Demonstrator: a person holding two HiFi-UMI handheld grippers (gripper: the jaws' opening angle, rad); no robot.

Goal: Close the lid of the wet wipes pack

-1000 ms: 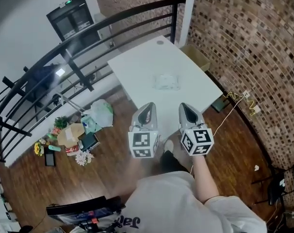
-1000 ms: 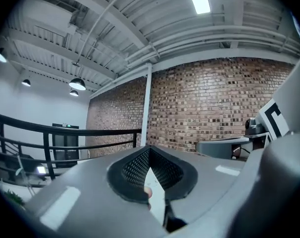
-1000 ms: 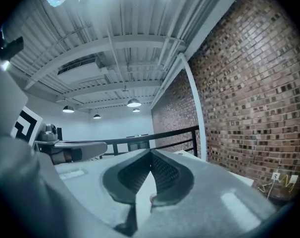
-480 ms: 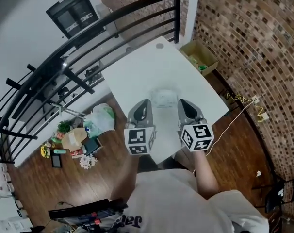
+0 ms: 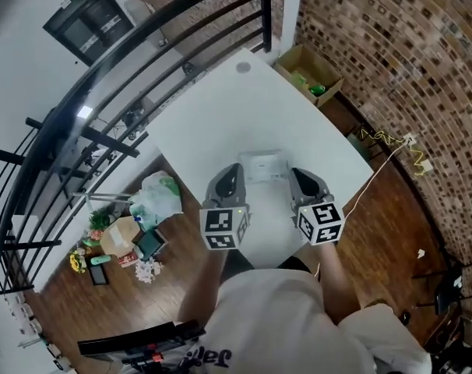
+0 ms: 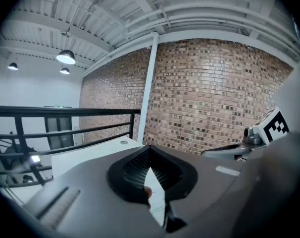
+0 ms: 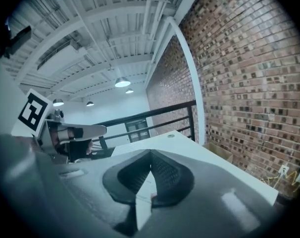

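Note:
The wet wipes pack, a pale flat packet, lies on the white table near its front edge. From the head view I cannot tell how its lid stands. My left gripper is just left of the pack and my right gripper just right of it, both over the table and pointing away from me. Each has its jaws shut with nothing between them. In the left gripper view the left gripper shows its tips meeting, as the right gripper does in its own view. Both bodies hide the pack there.
A black railing runs behind and left of the table. An open cardboard box sits on the floor by the brick wall. Bags and clutter lie on the wooden floor at the left, and a yellow cable at the right.
Both grippers have moved forward from off the table's near edge to over it, and now flank the wipes pack. Their jaws have stayed shut.

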